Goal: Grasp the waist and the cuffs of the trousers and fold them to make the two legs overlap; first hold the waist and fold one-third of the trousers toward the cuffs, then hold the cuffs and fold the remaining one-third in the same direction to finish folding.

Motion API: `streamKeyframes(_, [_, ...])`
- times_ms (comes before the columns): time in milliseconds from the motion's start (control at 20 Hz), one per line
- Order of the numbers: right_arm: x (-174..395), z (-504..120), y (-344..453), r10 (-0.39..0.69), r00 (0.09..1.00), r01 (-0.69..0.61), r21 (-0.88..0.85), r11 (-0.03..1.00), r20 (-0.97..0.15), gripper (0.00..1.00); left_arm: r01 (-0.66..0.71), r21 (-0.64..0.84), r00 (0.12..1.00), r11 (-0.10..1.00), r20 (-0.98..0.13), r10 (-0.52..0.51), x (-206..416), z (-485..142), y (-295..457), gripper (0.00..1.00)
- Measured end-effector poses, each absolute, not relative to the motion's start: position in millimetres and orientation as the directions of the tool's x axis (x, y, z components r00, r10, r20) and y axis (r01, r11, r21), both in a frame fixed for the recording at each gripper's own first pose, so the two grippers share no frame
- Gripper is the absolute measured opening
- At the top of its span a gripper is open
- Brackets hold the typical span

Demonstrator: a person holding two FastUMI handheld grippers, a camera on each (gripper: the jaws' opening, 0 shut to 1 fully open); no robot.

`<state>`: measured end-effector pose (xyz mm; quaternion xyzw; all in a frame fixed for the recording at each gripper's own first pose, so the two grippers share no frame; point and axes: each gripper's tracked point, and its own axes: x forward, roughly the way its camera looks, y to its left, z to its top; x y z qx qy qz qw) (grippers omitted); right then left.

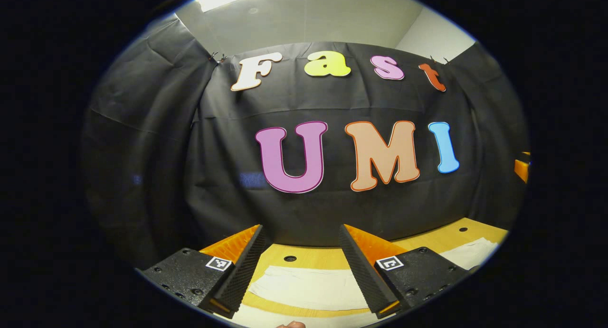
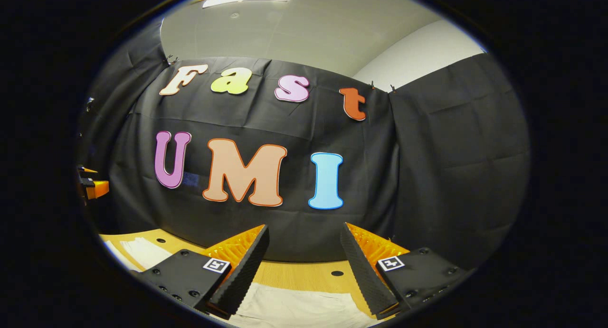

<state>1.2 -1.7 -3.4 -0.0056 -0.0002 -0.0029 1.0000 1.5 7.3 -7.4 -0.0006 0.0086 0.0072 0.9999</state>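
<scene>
Here both grippers (image 1: pixel 301 261) (image 2: pixel 304 264) hang spread, gripping nothing, seemingly above pale trousers (image 1: pixel 308 287).

A black cloth wall (image 1: pixel 156 128) spans mid-frame; a wooden table (image 1: pixel 313 258) with dark holes crosses the bottom; pale ceiling (image 2: pixel 294 29) above.

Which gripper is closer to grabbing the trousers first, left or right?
About even. The left gripper and right gripper are both open, each above the pale trousers on the wooden table. Neither touches cloth yet.
</scene>
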Motion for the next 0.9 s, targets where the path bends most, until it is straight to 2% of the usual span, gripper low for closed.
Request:
streamKeyframes(250, [2.2,-10.6,-4.8,-0.003,1.0,0.003,-0.015,1.0,-0.013,0.97,-0.014,0.002,1.0,1.0,-0.021,0.014,2.5,-8.8,5.3,0.94])
streamKeyframes(500, [-1.7,-25.3,-14.5,0.022,0.999,-0.026,-0.089,0.996,-0.042,0.97,-0.018,-0.001,0.999,1.0,-0.033,0.018,2.7,-12.5,6.3,0.94])
streamKeyframes(900, [-28.5,-76.0,-41.5,0.11,0.982,-0.158,-0.35,0.924,-0.152,0.98,-0.02,-0.002,0.999,1.0,-0.051,0.02,4.1,-18.5,1.1,0.94])
